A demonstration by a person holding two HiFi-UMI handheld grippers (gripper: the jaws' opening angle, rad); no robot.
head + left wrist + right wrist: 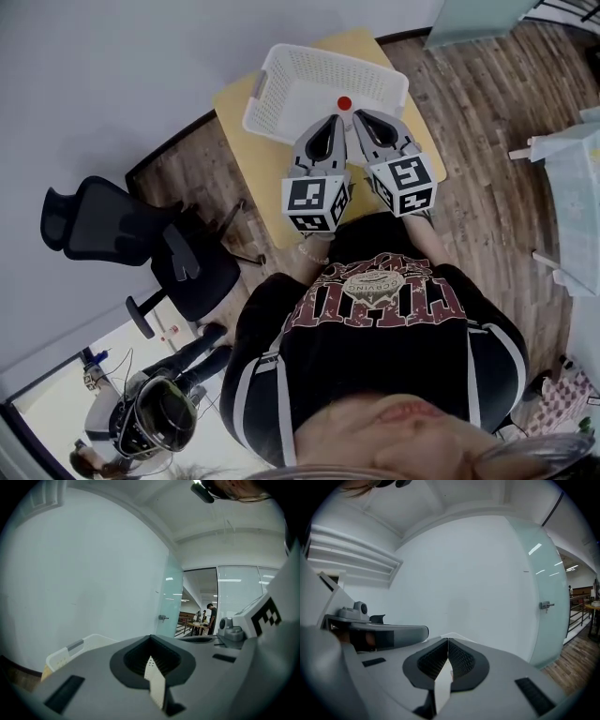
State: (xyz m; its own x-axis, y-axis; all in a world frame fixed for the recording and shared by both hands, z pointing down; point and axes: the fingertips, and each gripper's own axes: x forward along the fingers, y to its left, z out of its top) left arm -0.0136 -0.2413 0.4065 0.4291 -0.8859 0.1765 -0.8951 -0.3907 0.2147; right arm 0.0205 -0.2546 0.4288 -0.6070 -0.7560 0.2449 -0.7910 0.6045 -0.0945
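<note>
Your left tongs [334,120] & right tongs [357,116] are both closed, empty, tips just beside the small red piece [344,103] in the white basket [281,75] on the worktop [248,159]. Prob. light, hard, may skid; pinch its sides.

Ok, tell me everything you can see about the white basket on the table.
The basket is white, plastic-looking, rectangular and shallow, with perforated walls and floor and a grey tab on its left rim. It sits upright on the yellow table, toward the far end. A small red round thing lies inside near the front. The left hand-held gripper and right hand-held gripper point over its near edge; contact cannot be told.
</note>
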